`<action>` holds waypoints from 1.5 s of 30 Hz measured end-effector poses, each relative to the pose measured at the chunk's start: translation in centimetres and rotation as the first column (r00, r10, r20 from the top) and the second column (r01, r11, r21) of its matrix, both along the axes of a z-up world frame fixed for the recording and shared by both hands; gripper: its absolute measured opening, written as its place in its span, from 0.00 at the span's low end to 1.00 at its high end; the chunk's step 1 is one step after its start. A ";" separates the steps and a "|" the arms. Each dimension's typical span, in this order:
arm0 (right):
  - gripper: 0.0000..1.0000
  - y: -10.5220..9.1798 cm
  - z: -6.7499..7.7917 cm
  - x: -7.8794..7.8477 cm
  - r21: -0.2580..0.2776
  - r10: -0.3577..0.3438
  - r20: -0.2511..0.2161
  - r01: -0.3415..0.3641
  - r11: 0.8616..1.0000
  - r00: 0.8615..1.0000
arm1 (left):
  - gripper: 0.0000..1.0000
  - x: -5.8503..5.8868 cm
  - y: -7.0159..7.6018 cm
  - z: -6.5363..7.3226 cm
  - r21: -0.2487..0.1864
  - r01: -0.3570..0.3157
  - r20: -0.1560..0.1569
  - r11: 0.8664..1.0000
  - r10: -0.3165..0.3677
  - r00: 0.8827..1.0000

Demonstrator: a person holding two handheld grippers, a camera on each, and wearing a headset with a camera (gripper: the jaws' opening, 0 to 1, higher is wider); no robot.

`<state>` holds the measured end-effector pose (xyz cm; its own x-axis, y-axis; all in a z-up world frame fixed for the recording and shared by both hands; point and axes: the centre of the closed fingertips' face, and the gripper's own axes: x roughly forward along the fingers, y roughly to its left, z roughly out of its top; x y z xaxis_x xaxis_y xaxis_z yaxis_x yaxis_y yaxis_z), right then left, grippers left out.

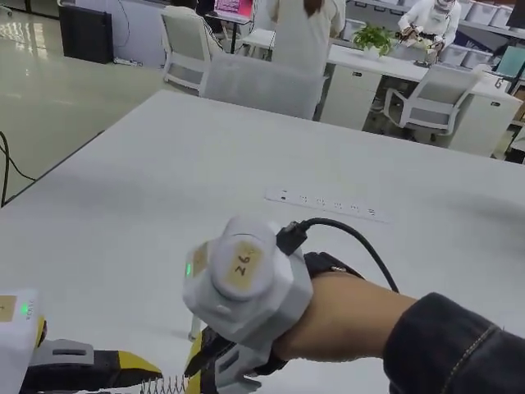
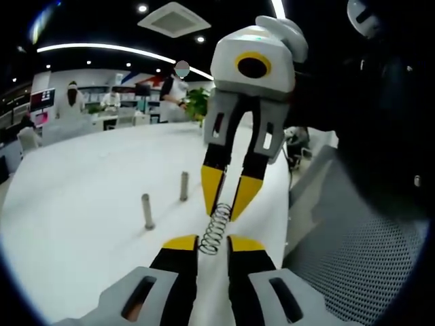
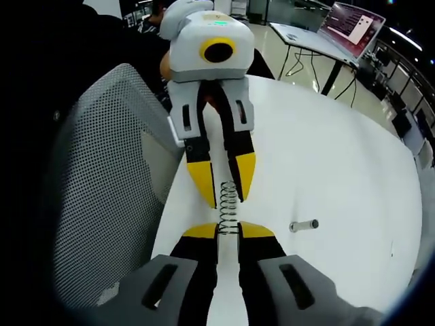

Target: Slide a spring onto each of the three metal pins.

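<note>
A spring (image 2: 216,229) lengthwise between facing left gripper (image 2: 213,243) and right gripper (image 3: 228,230), each claw closed on one end.

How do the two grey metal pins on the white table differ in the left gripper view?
The nearer pin stands further left and looks larger; the farther pin shows next to the yellow tip of the right gripper and looks smaller. Both are upright, with no spring on them.
</note>
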<state>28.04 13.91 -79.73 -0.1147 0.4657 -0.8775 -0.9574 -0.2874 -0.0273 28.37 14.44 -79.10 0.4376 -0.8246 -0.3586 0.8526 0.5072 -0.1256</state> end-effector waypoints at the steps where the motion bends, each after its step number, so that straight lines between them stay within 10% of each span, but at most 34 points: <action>1: 0.07 0.0 0.0 0.0 0.000 0.007 0.003 -0.007 1.000 1.000 | 0.08 0.0 0.0 0.0 0.000 0.000 0.000 1.000 0.000 1.000; 45: 0.08 -0.7 -0.7 0.2 -0.007 -0.029 -0.023 0.029 1.000 0.999 | 0.03 -0.3 -0.9 1.6 -0.047 0.039 0.018 0.998 -0.038 0.999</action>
<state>28.22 13.25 -80.47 -0.1215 0.4631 -0.8779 -0.9658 -0.2592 -0.0030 28.09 13.50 -77.45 0.4111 -0.8569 -0.3109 0.8737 0.4677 -0.1339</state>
